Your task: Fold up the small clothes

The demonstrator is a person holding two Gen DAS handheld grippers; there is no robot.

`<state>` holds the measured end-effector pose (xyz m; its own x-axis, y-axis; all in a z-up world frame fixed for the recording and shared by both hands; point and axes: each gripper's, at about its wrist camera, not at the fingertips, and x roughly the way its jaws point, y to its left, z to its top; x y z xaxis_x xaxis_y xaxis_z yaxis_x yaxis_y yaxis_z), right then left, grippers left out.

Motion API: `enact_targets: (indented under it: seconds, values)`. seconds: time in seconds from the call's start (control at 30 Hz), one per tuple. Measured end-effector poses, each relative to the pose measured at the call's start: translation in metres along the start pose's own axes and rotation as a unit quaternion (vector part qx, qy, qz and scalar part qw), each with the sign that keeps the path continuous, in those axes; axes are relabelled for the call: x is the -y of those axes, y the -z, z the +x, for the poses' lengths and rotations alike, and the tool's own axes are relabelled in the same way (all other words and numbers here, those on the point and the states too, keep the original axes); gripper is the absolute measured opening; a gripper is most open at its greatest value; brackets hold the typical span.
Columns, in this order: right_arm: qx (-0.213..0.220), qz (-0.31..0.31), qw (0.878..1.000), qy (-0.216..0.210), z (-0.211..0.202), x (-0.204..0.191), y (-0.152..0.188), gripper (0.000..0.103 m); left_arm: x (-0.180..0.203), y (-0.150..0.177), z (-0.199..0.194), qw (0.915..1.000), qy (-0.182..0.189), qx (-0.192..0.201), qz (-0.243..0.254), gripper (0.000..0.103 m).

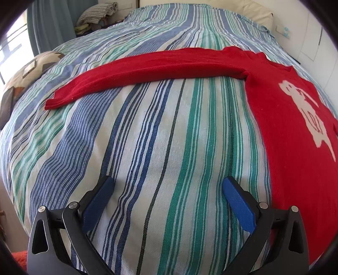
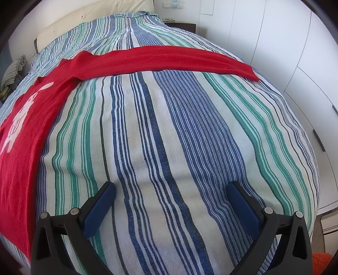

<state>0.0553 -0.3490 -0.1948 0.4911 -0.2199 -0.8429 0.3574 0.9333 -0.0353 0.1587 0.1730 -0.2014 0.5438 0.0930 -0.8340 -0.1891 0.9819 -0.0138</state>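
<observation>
A red sweater (image 1: 281, 131) with a white figure on its front lies flat on the striped bedspread (image 1: 147, 137). Its left sleeve (image 1: 147, 69) stretches out to the left in the left wrist view. In the right wrist view the sweater body (image 2: 23, 135) lies at the left and the other sleeve (image 2: 169, 60) stretches right. My left gripper (image 1: 168, 183) is open and empty above bare bedspread, left of the sweater body. My right gripper (image 2: 171, 188) is open and empty above the bedspread (image 2: 169, 137), right of the sweater body.
A patterned cushion (image 1: 27, 72) lies at the bed's left edge. A cream headboard (image 2: 95, 19) stands at the far end. White wardrobe doors (image 2: 295, 52) run along the right. A dark bedside table (image 2: 183, 26) stands by the headboard. Folded cloth (image 1: 97, 12) lies at the far left.
</observation>
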Motion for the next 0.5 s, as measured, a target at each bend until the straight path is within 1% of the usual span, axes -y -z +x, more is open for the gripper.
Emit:
enact_targets:
  seconds: [0.3,0.5]
  values:
    - [0.002,0.000,1.000,0.002,0.0000,0.0000,-0.0006,0.103,0.0017,0.0051,-0.0027,0.9999,-0.005,0.016,0.002,0.103]
    - [0.005,0.000,1.000,0.003,-0.0010,-0.0010,-0.0003,0.103,0.0013,0.0017,-0.0052,0.9999,0.000,0.005,0.010,0.103]
